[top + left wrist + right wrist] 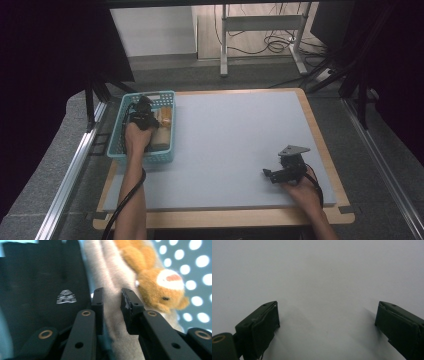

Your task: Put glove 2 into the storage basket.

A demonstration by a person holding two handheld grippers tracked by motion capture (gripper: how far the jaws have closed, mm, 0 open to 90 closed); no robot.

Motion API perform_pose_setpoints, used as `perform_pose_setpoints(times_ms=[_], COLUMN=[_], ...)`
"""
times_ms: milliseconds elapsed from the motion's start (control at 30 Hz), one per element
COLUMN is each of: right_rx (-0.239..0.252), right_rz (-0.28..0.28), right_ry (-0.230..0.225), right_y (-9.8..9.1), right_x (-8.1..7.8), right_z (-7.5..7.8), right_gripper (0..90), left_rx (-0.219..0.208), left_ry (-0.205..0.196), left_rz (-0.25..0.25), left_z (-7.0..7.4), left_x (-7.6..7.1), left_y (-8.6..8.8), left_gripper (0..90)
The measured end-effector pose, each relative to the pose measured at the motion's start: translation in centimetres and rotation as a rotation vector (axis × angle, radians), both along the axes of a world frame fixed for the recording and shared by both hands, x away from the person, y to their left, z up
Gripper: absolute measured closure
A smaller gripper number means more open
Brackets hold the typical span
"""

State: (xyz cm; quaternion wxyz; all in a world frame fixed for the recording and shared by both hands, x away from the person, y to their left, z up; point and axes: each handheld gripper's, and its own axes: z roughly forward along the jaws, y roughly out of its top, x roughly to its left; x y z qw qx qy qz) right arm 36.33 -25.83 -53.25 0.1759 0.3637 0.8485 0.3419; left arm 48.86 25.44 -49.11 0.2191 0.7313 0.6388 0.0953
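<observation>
Up in the high view, a turquoise basket point(120, 131) sits at the table's point(235, 145) left edge. Inside it lie a beige-and-orange plush toy point(163, 118) and something dark beneath the hand. The left gripper point(142, 111) reaches down into the basket, right over the plush toy. The right gripper point(272, 175) rests on the grey tabletop near the front right corner, well apart from the basket.

Next, the left gripper view looks along its own two black jaws into the basket, whose perforated turquoise wall point(197, 272) glows with bright holes. A black item with a small white logo point(65, 297) lies to the left. The plush toy point(155, 282), an orange bear-like figure on a beige body, fills the middle and right. The left gripper point(112, 305) has its jaws drawn close together, pinching a fold of the toy's beige fur between the pads.

Finally, the right gripper view shows the right gripper point(327, 320) with its jaws standing wide apart over bare grey table point(324, 272), nothing between them.
</observation>
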Motion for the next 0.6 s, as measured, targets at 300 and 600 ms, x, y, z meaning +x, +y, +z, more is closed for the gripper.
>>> perform_pose_setpoints(times_ms=[300, 600], right_rx=[0.000, 0.000], right_rz=[0.000, 0.000], right_ry=[0.000, 0.000], right_y=[0.0, 0.0], right_x=[0.0, 0.0], right_z=[0.0, 0.0], right_gripper=[4.9, 4.9], left_rx=[0.029, 0.053], left_ry=[-0.073, -0.132], left_rz=[0.035, 0.039], left_z=[0.9, 1.8], left_x=[-0.7, -1.5], left_y=[1.3, 2.3], left_gripper=[49.5, 15.8])
